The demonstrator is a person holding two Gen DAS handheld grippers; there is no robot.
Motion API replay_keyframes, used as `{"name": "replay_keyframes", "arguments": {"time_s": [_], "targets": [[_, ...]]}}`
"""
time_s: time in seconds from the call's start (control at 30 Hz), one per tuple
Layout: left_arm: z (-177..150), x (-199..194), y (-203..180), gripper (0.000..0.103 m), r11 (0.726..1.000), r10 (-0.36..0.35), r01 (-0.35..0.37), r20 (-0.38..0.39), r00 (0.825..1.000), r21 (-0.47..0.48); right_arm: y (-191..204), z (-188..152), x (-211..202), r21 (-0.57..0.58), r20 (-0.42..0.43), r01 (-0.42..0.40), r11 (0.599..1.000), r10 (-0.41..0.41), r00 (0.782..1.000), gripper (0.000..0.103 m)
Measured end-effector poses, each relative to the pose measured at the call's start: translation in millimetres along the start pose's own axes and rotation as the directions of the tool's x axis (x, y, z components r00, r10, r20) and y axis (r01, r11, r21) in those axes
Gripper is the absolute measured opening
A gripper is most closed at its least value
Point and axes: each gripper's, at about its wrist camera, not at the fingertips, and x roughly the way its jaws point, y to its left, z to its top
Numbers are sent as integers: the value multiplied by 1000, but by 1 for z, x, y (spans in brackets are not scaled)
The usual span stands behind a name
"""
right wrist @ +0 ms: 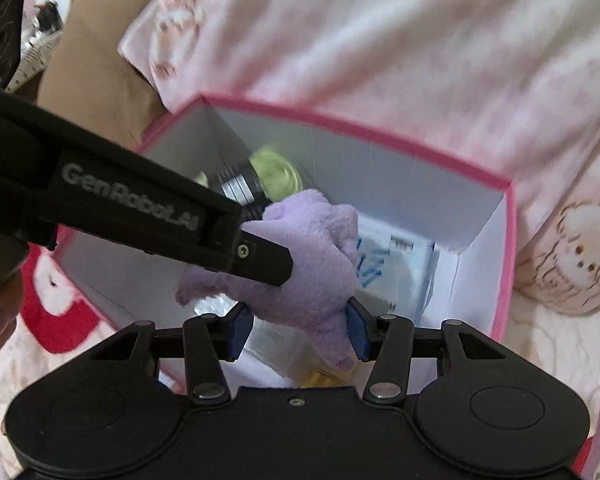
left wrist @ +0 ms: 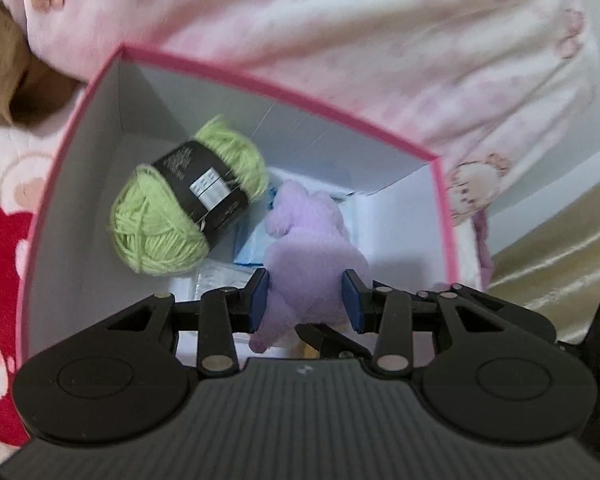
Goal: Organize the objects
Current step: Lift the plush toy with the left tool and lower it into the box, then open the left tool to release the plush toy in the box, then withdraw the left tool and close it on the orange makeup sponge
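Clamping purple plush toy (left wrist: pixel 308 248): both hand-held grippers (left wrist: pixel 306 304) (right wrist: pixel 296 330); yarn label legible from left only.

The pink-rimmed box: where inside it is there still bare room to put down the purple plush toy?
Inside the pink-rimmed box, bare floor shows along the left wall, beside the green yarn ball. The middle and right are crowded: blue-printed packets cover the floor, under the purple plush toy that both grippers hold.
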Motion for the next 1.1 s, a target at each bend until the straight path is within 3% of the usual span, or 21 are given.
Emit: {"name": "replay_keyframes", "arguments": {"time_s": [0.33, 0.47, 0.6, 0.67, 0.73, 0.9, 1.1], "targets": [[3, 8, 27, 38, 995, 80, -77, 56, 995, -61, 20, 12, 41, -130, 6, -6, 991, 7, 1000, 53], [10, 10, 37, 39, 993, 81, -74, 78, 994, -94, 23, 19, 50, -143, 5, 7, 990, -6, 1000, 53], [10, 9, 37, 41, 992, 98, -90, 105, 990, -86, 25, 15, 47, -157, 11, 63, 986, -62, 998, 62], [8, 4, 33, 47, 994, 101, -97, 114, 988, -45, 24, 8, 37, -159, 29, 66, 985, -62, 998, 63], [3, -5, 27, 59, 994, 106, -107, 114, 988, 9, 21, -3, 20, -145, 54, 56, 988, -48, 997, 66], [-14, -32, 16, 62, 994, 68, -73, 62, 996, 81, 14, -30, -38, -72, 132, 0, 997, 10, 991, 66], [-39, -70, -8, 64, 978, 63, -66, 18, 998, 196, 13, -48, -97, -69, 169, -30, 997, 42, 985, 69]]}}
